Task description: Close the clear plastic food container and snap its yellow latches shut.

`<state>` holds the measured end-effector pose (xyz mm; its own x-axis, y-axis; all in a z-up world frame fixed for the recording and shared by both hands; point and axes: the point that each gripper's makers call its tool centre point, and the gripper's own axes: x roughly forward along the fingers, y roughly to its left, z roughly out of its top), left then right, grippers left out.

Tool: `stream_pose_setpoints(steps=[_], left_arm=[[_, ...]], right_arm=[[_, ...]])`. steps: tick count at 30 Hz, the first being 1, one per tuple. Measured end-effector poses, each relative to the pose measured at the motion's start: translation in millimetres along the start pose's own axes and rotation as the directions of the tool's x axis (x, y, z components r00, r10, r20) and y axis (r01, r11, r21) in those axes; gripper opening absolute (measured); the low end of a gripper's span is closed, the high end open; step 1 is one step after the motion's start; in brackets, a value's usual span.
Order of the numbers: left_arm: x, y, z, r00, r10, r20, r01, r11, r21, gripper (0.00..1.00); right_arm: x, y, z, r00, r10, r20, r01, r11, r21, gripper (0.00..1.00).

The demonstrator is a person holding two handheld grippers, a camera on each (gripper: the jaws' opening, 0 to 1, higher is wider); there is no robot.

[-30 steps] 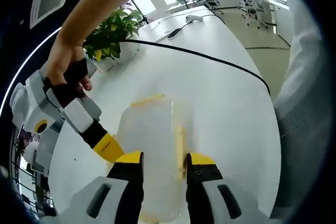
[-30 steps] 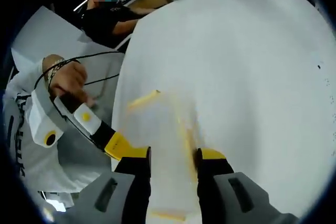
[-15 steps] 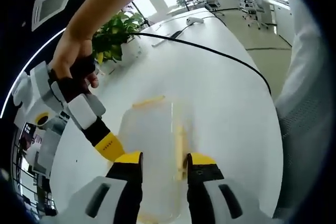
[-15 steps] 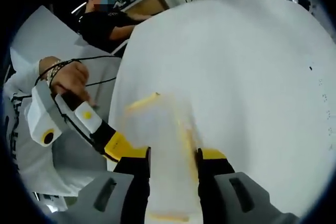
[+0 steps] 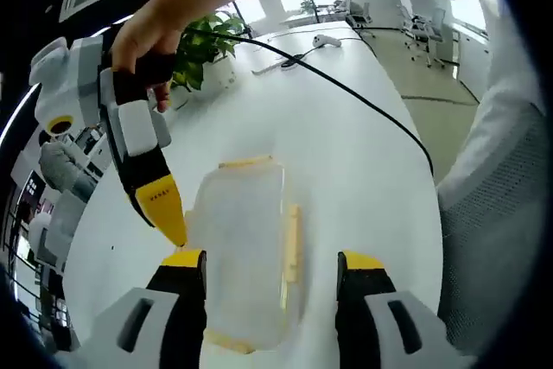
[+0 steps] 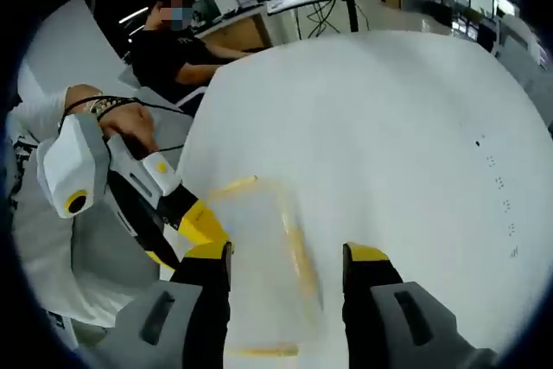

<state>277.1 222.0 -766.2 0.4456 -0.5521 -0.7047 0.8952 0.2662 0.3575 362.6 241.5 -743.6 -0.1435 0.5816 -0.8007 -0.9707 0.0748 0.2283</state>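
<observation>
— Where is the clear plastic food container with yellow latches (image 5: 246, 248)?

— Flat on the white worktop (image 5: 363, 144), straight ahead of the left tongs (image 5: 271, 258), lying between the two yellow-tipped jaws without touching either. In the right gripper view, likewise ahead of the right tongs (image 6: 287, 251) and between the jaws, the same container (image 6: 259, 274).

— And the tongs themselves?

— Left tongs spread wide, holding nothing. Right tongs spread wide too, empty. From the left gripper view, right tongs (image 5: 164, 209) reaching down from the upper left, yellow tip close against the container's left edge; impossible to say whether touching. From the right gripper view, left tongs (image 6: 197, 224) entering from the left, yellow tips just beside the near left corner of the container.

— Latches?

— One yellow latch (image 5: 245, 162) along the far short edge, one yellow latch strip (image 5: 292, 244) down the long right edge, another at the near edge. Lid appears down on the box; whether snapped, cannot tell.

— Anything else around?

— Beyond the left tongs: a black cable (image 5: 346, 88) running across the worktop, a green potted plant (image 5: 210, 45) at the far left edge. Beyond the right tongs, up left: a seated person in a dark top (image 6: 177, 49).
</observation>
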Motion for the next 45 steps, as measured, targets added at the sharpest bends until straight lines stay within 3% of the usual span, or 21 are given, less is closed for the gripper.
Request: stream_pose_setpoints(steps=[2,5,9,13,19,22,23,29,34,45], left_arm=[[-7.5,8.3,-3.8,1.0,-0.001,-0.005,0.001,0.999,-0.043,0.59],[-15.2,20.4,-18.5,0.998,-0.008,-0.063,0.003,0.997,-0.081,0.67],[-23.2,35.8,-30.9,0.992,-0.022,-0.121,0.009,0.994,-0.109,0.74],[-24.1,41.6,-25.0,0.994,-0.056,-0.095,0.043,0.99,-0.131,0.84],[-9.8,44.2,-32.7,0.985,-0.089,-0.146,0.074,0.992,-0.106,0.82],[-1.0,37.4,-33.4,0.981,-0.109,-0.161,0.097,0.992,-0.084,0.77],[1.1,38.2,-32.6,0.982,-0.102,-0.161,0.097,0.995,-0.039,0.76],[11.1,28.0,-37.6,0.971,-0.151,-0.183,0.147,0.988,-0.035,0.75],[15.8,19.0,-42.4,0.962,-0.189,-0.197,0.179,0.982,-0.066,0.71],[16.5,22.1,-46.4,0.956,-0.194,-0.221,0.196,0.981,-0.014,0.71]], right_arm=[[-10.2,-5.7,-2.1,1.0,-0.005,0.013,0.005,1.0,-0.006,0.48],[-19.3,0.3,-14.4,0.999,-0.033,0.006,0.033,0.999,-0.029,0.54],[-27.8,1.9,-43.9,0.994,-0.075,-0.085,0.065,0.991,-0.114,0.54],[-29.6,16.1,-66.2,0.983,-0.094,-0.159,0.065,0.983,-0.174,0.59],[-23.4,26.0,-93.6,0.96,-0.123,-0.252,0.059,0.967,-0.249,0.66],[-18.1,26.9,-98.4,0.955,-0.135,-0.264,0.064,0.963,-0.261,0.68],[-15.6,27.4,-100.2,0.953,-0.139,-0.269,0.064,0.962,-0.267,0.68],[-5.3,29.3,-104.2,0.944,-0.152,-0.292,0.062,0.953,-0.296,0.7],[3.9,29.0,-101.3,0.947,-0.162,-0.278,0.073,0.949,-0.306,0.68],[6.2,33.2,-99.3,0.953,-0.185,-0.238,0.121,0.958,-0.258,0.68]])
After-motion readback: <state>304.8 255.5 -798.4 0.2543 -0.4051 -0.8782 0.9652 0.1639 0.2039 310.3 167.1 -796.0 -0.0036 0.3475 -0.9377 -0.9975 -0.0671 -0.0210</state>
